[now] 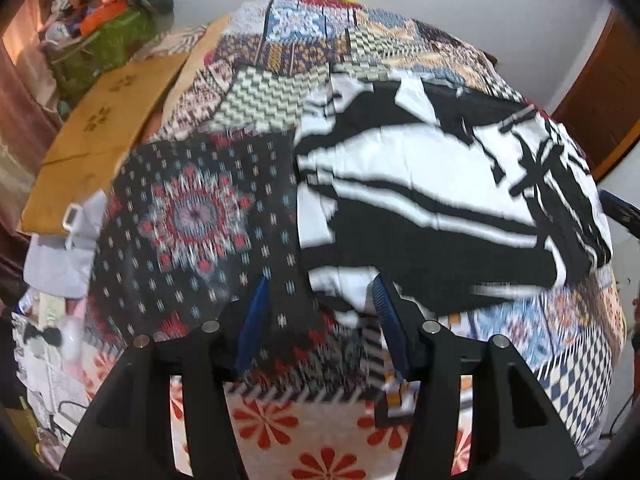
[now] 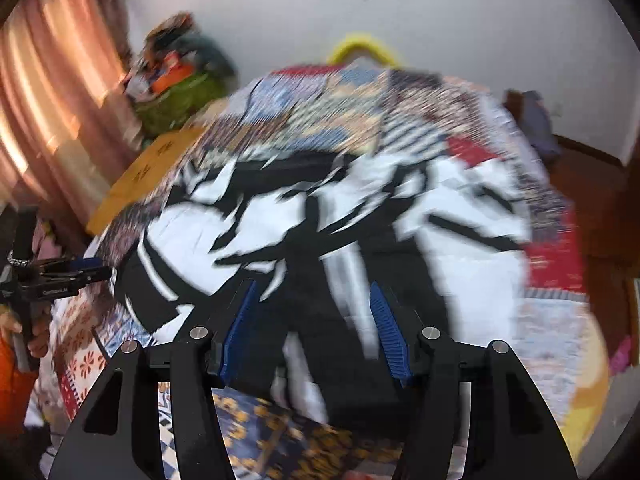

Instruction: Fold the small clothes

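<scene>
A black and white patterned garment (image 1: 440, 200) lies spread on a patchwork quilt (image 1: 192, 216); it also shows, blurred, in the right wrist view (image 2: 320, 240). My left gripper (image 1: 320, 292) is open and empty, hovering over the quilt at the garment's near left edge. My right gripper (image 2: 314, 300) is open and empty, low over the garment's near edge. The left gripper (image 2: 96, 270) also shows at the far left of the right wrist view, beside the garment's left end.
A cardboard sheet (image 1: 100, 128) lies along the bed's left side. A green basket with clutter (image 1: 108, 36) stands at the back left. A pink curtain (image 2: 48, 92) hangs on the left. A yellow hoop (image 2: 360, 46) sits behind the bed. A wooden door (image 1: 600, 100) is on the right.
</scene>
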